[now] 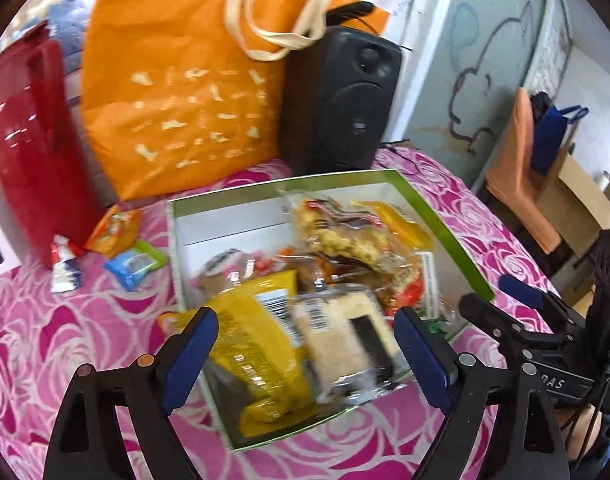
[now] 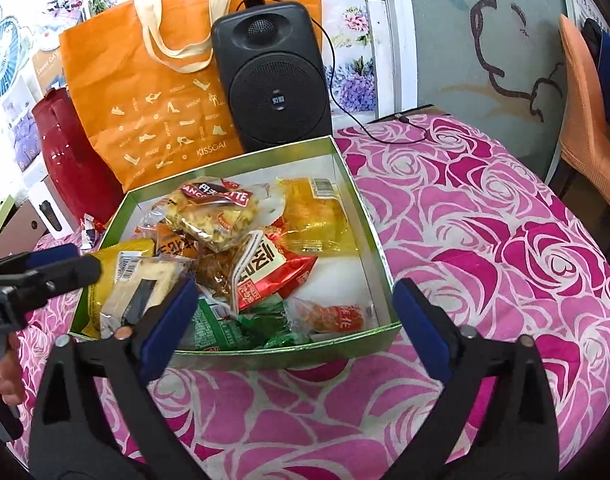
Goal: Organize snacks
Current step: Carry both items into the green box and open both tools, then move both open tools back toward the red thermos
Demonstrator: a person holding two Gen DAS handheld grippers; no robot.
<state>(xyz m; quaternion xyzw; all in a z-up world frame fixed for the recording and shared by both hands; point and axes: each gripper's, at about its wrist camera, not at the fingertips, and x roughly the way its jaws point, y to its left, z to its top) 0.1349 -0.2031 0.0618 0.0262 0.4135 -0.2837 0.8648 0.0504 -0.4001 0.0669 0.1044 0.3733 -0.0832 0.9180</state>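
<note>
Your box point(image 2: 369, 216), green-rimmed with a white inside, sits open on the pink cloth, holding a loose heap of wrapped snacks point(image 2: 241, 248): a clear pack of pale cake point(image 2: 141, 284) lies atop a yellow bag point(image 2: 105, 276) at its left side, a clear nut-bar pack point(image 2: 215, 216) rests toward the back beside a yellow-orange pack point(image 2: 313, 212), and green sachets point(image 2: 241, 320) lie along the near wall. Outside the box, you have three small packets on the cloth to its left: one orange point(image 1: 115, 230), one blue-green point(image 1: 135, 264), one red-white-blue point(image 1: 65, 264).
</note>
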